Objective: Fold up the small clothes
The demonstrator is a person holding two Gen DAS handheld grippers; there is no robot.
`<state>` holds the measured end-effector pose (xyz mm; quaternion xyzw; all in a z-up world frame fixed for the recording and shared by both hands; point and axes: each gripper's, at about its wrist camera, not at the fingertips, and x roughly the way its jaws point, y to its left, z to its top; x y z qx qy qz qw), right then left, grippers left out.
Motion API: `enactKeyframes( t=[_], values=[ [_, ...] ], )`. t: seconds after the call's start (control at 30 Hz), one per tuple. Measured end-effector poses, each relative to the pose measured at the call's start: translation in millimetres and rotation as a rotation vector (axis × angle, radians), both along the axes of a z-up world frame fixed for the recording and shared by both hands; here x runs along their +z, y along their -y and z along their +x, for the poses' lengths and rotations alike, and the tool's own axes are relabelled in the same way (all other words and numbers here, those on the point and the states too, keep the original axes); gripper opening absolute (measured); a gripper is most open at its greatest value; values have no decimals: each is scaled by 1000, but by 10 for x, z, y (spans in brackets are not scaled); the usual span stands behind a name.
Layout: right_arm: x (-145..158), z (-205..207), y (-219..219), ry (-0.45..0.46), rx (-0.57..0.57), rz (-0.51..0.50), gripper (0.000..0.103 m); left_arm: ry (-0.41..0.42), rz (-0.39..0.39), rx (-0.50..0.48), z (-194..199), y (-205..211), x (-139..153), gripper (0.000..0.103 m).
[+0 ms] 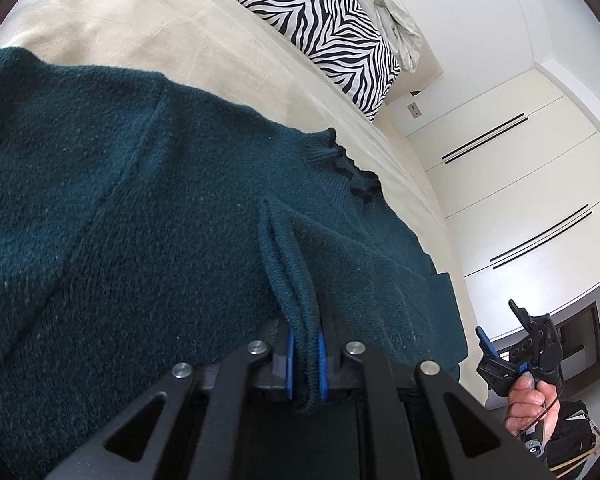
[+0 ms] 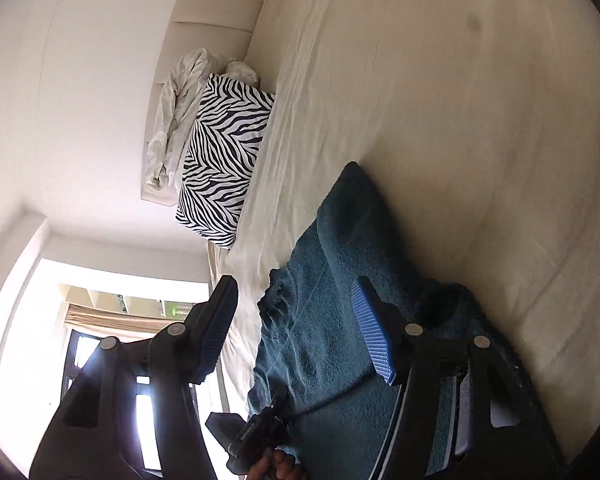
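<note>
The teal knit sweater [image 1: 140, 208] lies spread on the cream bedsheet [image 1: 140, 20], filling the left and centre of the left wrist view; its ribbed collar [image 1: 352, 168] sits right of centre. It looks soft, thick and limp, light enough to lift by one edge, likely to sag and drag, not slippery. A ribbed cuff or hem [image 1: 288, 280] is the sound place to hold, since it is doubled and firm. The left gripper [image 1: 304, 354], lower centre, is clamped on that ribbed edge, its blue pads pressed on the fold. In the right wrist view the sweater runs from centre to lower right; the right gripper [image 2: 300, 328] stands with fingers wide apart, holding nothing, the knit behind the gap. A zebra pillow [image 1: 320, 28] lies upper centre
</note>
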<state>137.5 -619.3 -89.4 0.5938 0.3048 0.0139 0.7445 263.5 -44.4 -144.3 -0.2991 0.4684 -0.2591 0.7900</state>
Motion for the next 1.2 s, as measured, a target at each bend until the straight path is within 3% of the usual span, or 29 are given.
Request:
enactKeyframes(
  t=[0.1, 0.23, 0.37, 0.63, 0.93, 1.07, 1.1, 1.17, 1.2],
  values=[
    [-161, 404, -14, -51, 56, 15, 59, 17, -2, 15, -40, -12, 0, 12],
    [-449, 764, 52, -134, 47, 2, 59, 29, -4, 33, -93, -25, 5, 11],
    [-612, 947, 202, -121, 18, 60, 59, 33, -8, 34, -95, -22, -9, 11],
    [-679, 1285, 312, -117, 51, 43, 58, 30, -21, 37, -73, -39, -45, 13],
    [-605, 656, 218, -105, 153, -7, 58, 34, -28, 34, -67, -36, -66, 13],
    [-558, 153, 259, -123, 128, -37, 58, 1, -89, 23, -39, -112, -54, 13],
    [-549, 9, 268, -112, 120, -31, 58, -11, -96, 32, -51, -157, -24, 15],
    [-500, -318, 277, -106, 88, -36, 58, -8, -107, 85, -149, -327, 87, 28],
    [-462, -481, 266, -92, 73, -39, 60, 4, -130, 110, -226, -448, 157, 43]
  ],
)
